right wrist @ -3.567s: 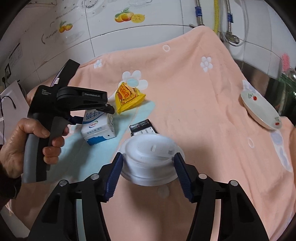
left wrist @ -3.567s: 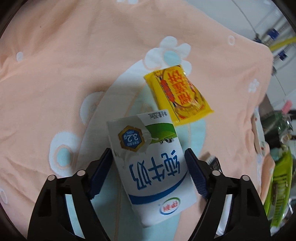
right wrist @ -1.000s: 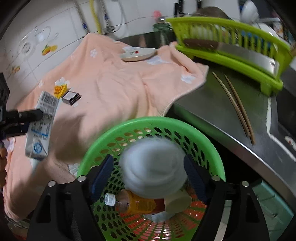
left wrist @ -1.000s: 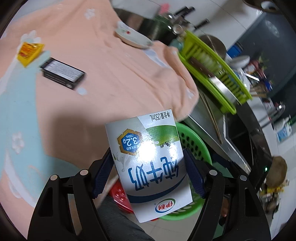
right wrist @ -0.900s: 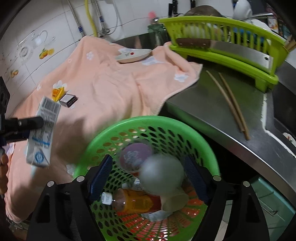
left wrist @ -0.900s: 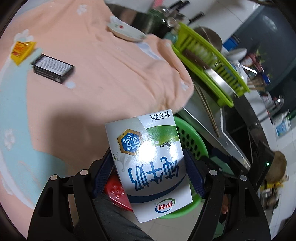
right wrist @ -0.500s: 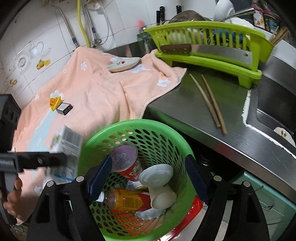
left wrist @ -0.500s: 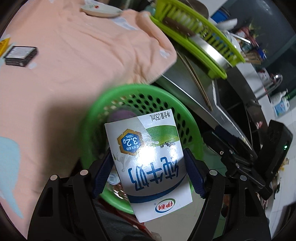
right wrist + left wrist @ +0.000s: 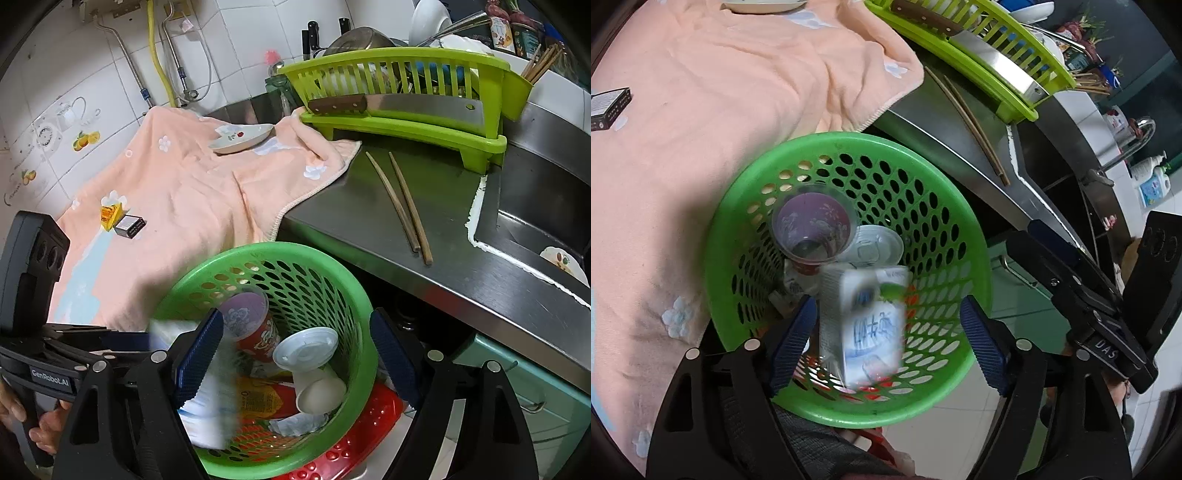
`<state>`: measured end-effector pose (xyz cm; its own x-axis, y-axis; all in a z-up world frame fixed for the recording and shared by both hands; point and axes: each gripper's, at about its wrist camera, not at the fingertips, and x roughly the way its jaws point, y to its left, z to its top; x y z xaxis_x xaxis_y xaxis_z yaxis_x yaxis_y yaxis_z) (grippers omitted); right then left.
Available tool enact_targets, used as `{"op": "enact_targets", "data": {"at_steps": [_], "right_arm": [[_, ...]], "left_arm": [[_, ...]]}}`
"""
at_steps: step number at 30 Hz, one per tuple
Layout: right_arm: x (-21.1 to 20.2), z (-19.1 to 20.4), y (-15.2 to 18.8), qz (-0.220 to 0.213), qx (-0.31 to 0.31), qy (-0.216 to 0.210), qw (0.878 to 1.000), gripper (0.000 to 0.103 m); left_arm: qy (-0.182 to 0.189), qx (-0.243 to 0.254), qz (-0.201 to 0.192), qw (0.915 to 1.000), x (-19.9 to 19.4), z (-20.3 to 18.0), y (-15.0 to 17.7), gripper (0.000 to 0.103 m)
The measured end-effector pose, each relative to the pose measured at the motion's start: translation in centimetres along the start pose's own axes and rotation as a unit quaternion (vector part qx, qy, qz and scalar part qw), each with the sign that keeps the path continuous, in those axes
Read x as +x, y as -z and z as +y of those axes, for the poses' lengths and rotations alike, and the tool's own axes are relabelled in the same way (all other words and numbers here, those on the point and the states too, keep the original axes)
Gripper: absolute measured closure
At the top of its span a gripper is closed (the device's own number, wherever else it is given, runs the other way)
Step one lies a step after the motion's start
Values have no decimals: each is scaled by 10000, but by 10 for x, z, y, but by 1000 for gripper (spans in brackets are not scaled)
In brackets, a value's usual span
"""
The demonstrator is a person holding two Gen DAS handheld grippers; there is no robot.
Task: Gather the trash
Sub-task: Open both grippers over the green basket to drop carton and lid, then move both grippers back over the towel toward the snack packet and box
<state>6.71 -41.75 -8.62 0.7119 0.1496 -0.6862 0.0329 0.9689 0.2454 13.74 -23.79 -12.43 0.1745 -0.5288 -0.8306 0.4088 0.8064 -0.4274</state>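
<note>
the step in hand is the drop. the left gripper (image 9: 886, 325) hangs over the green basket (image 9: 979, 258) with its jaws wide apart, and the milk carton (image 9: 866, 317) sits blurred between them but touching neither pad, low inside the basket mouth. the blur suggests it is falling, though one frame cannot settle that. in the right wrist view the same carton (image 9: 210, 387) shows as a white and blue smear at the near left of the basket (image 9: 258, 254), partly behind a finger.

the right gripper (image 9: 297, 350) is also over the basket, jaws wide and holding nothing. under it lie a white lid (image 9: 306, 349), a red cup (image 9: 255, 325), a paper cup (image 9: 319, 395) and a yellow-labelled bottle (image 9: 258, 400).

trash is left on the peach towel (image 9: 192, 192) at the far left: a yellow snack packet (image 9: 110, 212) and, just beside it, a small dark box (image 9: 129, 225). the saucer (image 9: 242, 138) at the towel's far edge, the chopsticks (image 9: 400, 206) on the steel counter (image 9: 369, 229) and the cleaver (image 9: 399, 105) in the green dish rack (image 9: 406, 129) look like kitchen things rather than trash.

the next move calls for taking either gripper back across the towel to that pair, jaws kept open, and closing on one piece. the packet is flat and thin, so the pads probably need to come in low against the cloth without pinching the towel itself.
</note>
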Motion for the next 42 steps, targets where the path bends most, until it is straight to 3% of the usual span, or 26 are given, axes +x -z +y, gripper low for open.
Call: {"op": "enact_targets", "data": {"at_steps": [12,22,31,42], "right_arm": [[5,30,-12,-6,-287,-229,9993,24],[30,86,-32,112,-780,-580,9952,24],[65,147,-58,271,-1356,-979,9855,24],[121,238,-89,483,-2307,-1379,9620,25]], "left_arm": [[-178,-348,-456,9982,-41,42,-4,23],[-540,-867,-1072,9890,-102,109,-13,23],[-924,-1576,-1522,9713,-154,189,-17,23],[-1222,-2264,-1883,9478,-194,268,-31,23]]}}
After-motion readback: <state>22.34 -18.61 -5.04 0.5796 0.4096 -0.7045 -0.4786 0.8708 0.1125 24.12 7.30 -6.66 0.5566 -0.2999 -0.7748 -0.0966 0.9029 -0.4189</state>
